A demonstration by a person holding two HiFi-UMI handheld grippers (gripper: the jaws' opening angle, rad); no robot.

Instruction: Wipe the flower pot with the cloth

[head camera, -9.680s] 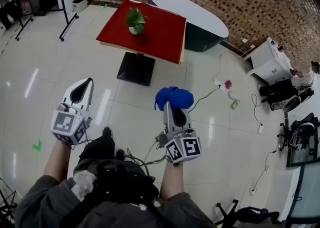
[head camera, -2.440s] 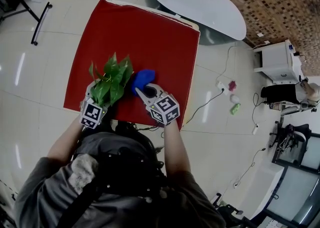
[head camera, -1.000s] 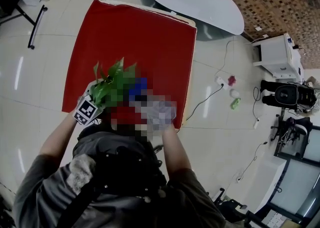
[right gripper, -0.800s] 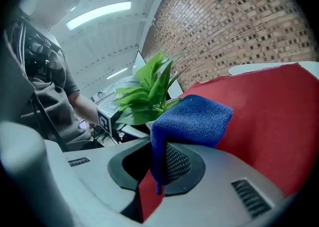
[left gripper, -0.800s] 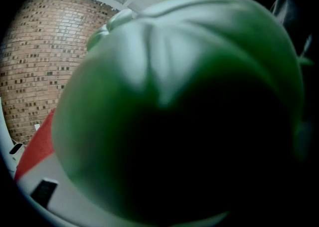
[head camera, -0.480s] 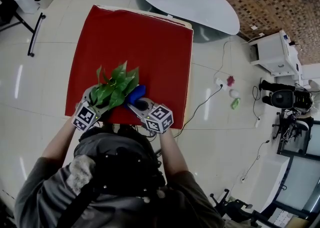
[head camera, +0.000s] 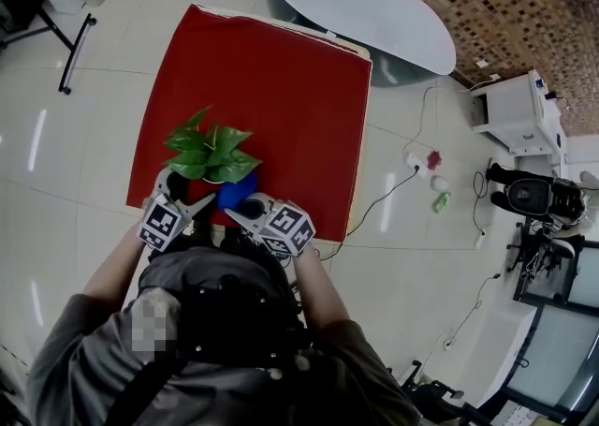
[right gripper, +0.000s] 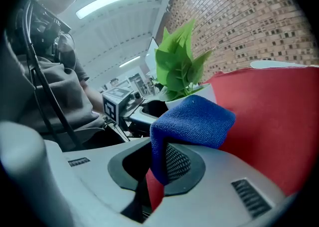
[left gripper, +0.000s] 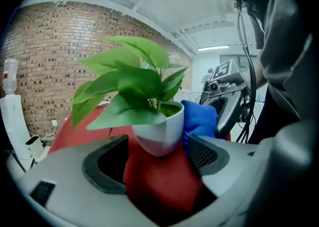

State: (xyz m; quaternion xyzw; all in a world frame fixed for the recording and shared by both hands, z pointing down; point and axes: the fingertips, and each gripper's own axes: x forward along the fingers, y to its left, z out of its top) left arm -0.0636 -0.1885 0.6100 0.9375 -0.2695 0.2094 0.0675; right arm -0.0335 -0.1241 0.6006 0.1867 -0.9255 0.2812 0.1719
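A white flower pot (left gripper: 160, 132) with a green leafy plant (head camera: 210, 150) stands near the front edge of the red table (head camera: 281, 78). My left gripper (left gripper: 158, 163) is open, its jaws spread on either side of the pot's base without closing on it; in the head view the left gripper (head camera: 180, 188) sits at the pot's left. My right gripper (right gripper: 157, 163) is shut on a blue cloth (right gripper: 194, 118). That cloth (head camera: 236, 192) presses against the pot's right side, and the pot (right gripper: 202, 93) shows just behind it.
A white oval table (head camera: 365, 3) stands behind the red one. On the tiled floor to the right lie cables and small items (head camera: 432, 160), and a white cabinet (head camera: 513, 110) stands further right. The red table's front edge is right under both grippers.
I have walked up to the table carrying the cloth. In the last half second the right gripper and cloth shifted left and nearer against the pot; the left gripper stays beside it.
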